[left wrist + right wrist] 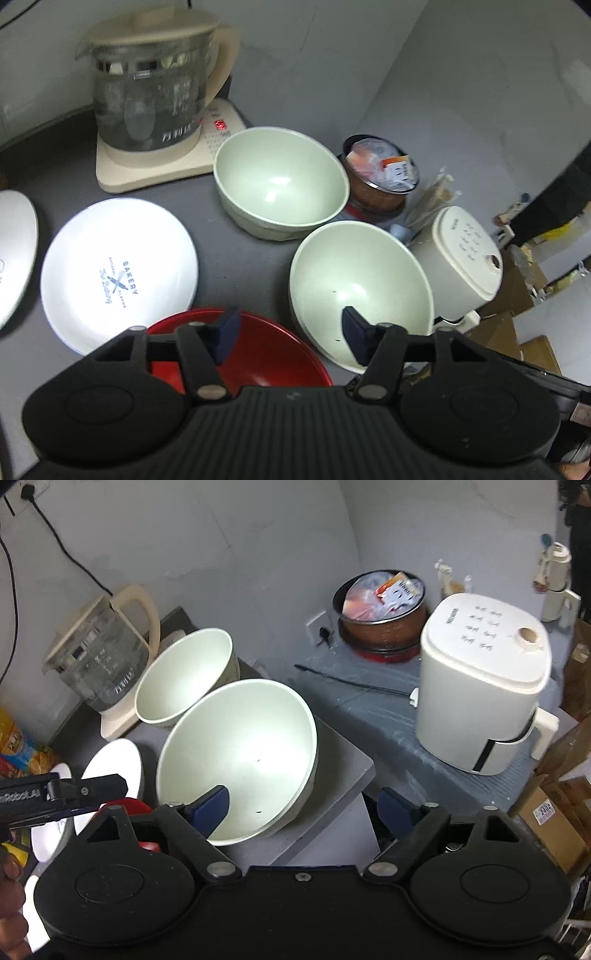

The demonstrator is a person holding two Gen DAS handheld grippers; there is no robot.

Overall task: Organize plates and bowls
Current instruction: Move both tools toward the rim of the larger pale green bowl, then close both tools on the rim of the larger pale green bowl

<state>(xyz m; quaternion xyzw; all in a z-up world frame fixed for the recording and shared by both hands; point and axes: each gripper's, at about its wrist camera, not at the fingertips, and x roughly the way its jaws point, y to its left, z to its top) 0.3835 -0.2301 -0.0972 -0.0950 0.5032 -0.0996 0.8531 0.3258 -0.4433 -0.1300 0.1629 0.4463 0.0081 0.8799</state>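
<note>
**Both grippers poised over the nearer green bowl**

Left wrist view: the left gripper is spread wide and holds nothing. Its left pad hangs over the shallow red bowl at the worktop's near edge; its right pad hangs over the inside of the nearer pale green round bowl, so that bowl's near-left rim runs between the two pads. The bowl lies ahead and slightly right of this gripper. A second pale green bowl sits behind it toward the back edge, beside the glass kettle with a cream lid and base. The white plate printed "BAKERY" lies left of the red bowl, another white plate beyond it at the left edge.

Right wrist view: the right gripper is also wide open and empty. Its left pad hangs over the nearer green bowl's interior, its right pad past the grey worktop's right edge, so the bowl's near-right rim falls in the gap. The bowl lies ahead and left. The left gripper's finger shows at the left, near the white plate.

Either gripper seems equally near; closing on the rim would need only a short descent.
</note>
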